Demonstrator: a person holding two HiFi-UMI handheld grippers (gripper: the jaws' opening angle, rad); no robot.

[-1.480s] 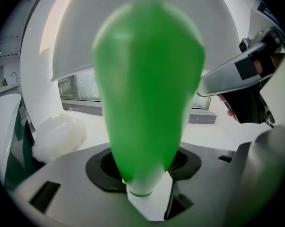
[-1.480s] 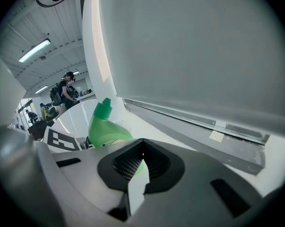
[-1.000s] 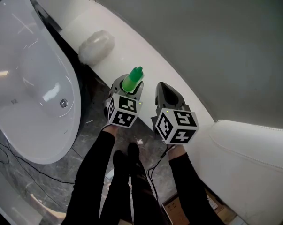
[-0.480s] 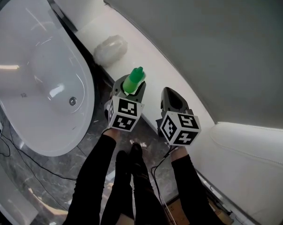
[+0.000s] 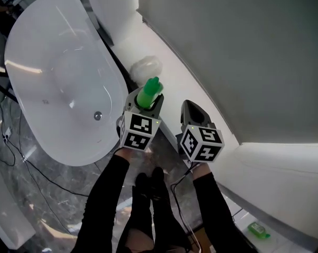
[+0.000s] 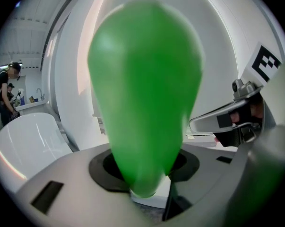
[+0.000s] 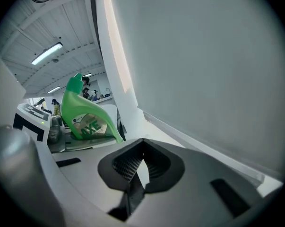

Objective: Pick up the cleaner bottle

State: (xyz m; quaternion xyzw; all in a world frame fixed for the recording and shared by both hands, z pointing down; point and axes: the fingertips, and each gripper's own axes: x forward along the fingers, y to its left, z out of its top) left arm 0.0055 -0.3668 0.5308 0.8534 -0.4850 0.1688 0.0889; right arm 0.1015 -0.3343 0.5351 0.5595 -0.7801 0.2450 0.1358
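Lying far left: white bathtub (image 5: pixel 53 73) on the grey marbled floor (image 5: pixel 37 178). Left tongs (image 5: pixel 144 100) clamp the green cleaner bottle (image 5: pixel 148 91), cap end up, between the tub and the white ledge (image 5: pixel 172 75). A pale crumpled bundle (image 5: pixel 146 66) rests on the ledge beyond. Right tongs (image 5: pixel 192 109) sit just beside, closed on nothing, clear of the bottle.

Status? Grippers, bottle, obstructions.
Left gripper shut on green cleaner bottle, held in the air. Right gripper shut, empty. Bathtub off left, not touching.
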